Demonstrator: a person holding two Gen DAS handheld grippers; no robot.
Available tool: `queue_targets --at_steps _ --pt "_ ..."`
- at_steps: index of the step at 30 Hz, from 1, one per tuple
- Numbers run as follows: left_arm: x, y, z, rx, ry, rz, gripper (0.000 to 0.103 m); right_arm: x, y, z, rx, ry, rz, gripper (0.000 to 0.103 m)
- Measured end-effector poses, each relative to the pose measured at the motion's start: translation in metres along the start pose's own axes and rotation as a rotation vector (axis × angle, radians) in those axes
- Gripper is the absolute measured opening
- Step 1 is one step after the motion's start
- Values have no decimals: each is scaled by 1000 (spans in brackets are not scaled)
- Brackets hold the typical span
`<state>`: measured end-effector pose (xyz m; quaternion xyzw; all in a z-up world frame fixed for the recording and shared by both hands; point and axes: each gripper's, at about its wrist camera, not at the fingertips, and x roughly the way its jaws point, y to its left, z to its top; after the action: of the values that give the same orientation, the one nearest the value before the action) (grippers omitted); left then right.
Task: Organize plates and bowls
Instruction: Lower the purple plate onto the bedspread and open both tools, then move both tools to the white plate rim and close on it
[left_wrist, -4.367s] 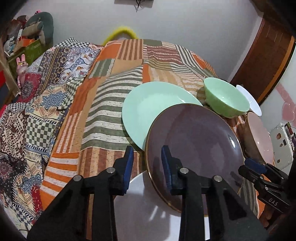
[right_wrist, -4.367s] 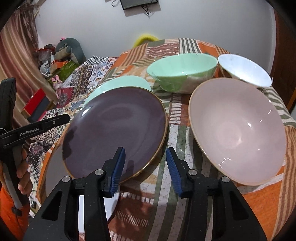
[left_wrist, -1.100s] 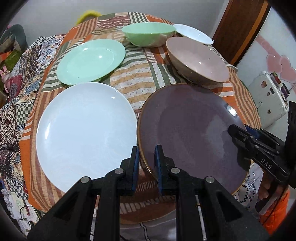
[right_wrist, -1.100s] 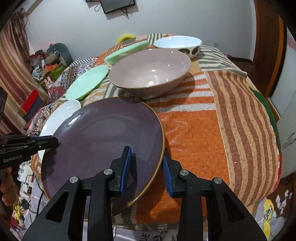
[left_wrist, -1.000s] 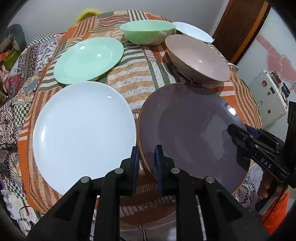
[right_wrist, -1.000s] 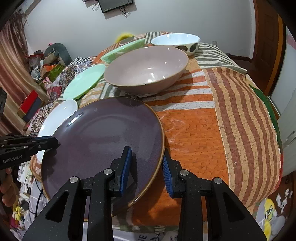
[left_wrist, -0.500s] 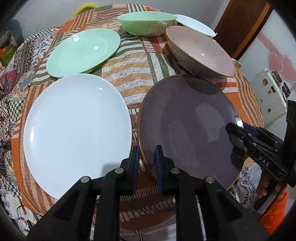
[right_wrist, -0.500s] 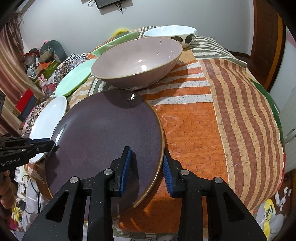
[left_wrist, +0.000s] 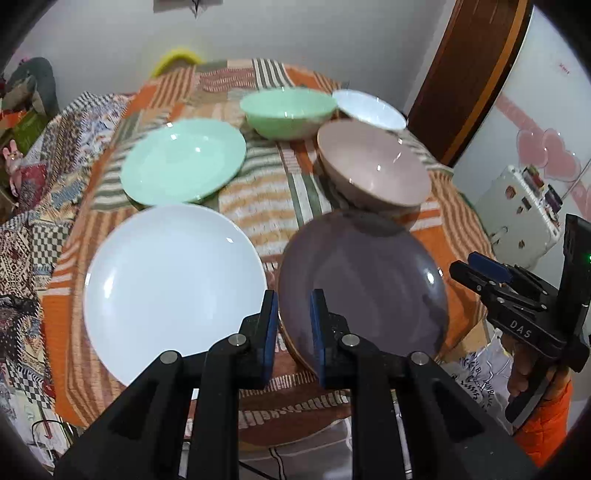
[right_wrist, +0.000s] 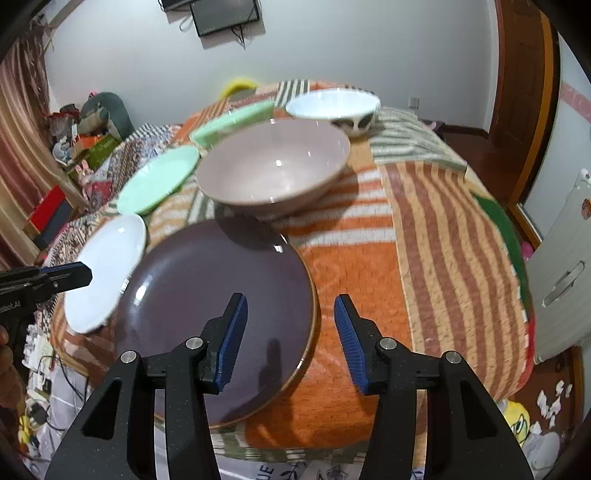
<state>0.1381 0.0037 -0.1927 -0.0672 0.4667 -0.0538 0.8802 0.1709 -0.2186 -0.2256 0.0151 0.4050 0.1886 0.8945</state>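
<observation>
The purple plate (right_wrist: 221, 306) now lies beside the white plate (left_wrist: 173, 288), at its three o'clock. The right gripper (right_wrist: 288, 339) is opening, freeing its rim; the left gripper (left_wrist: 291, 332), nearly shut, has lifted clear, empty.

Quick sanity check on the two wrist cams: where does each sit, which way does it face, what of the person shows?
Left wrist: on the left gripper, looking down along its fingers over the purple plate rim and white plate; the right gripper and an orange sleeve show at right.
Right wrist: on the right gripper, jaws opening around the purple plate's near rim, facing the pink bowl; the left gripper's tip enters at left.
Shared: purple plate, white plate, pink bowl, green plate.
</observation>
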Motion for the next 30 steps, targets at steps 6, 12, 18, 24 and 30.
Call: queue_targets --at_steps 6,12,18,24,30 --pt "-35 11 1 -15 -92 49 36 -24 27 17 -50 -88 26 53" --pt "-67 32 -4 -22 -187 121 50 -32 61 32 -104 -146 81 64" --pt "-83 65 -12 -65 -224 172 61 -21 92 40 -149 -144 141 69" --pt "-74 107 -20 -141 -189 195 62 2 121 45 -188 -108 186 69" --pt "-53 142 -30 -197 -135 212 62 35 141 48 -206 -38 202 69"
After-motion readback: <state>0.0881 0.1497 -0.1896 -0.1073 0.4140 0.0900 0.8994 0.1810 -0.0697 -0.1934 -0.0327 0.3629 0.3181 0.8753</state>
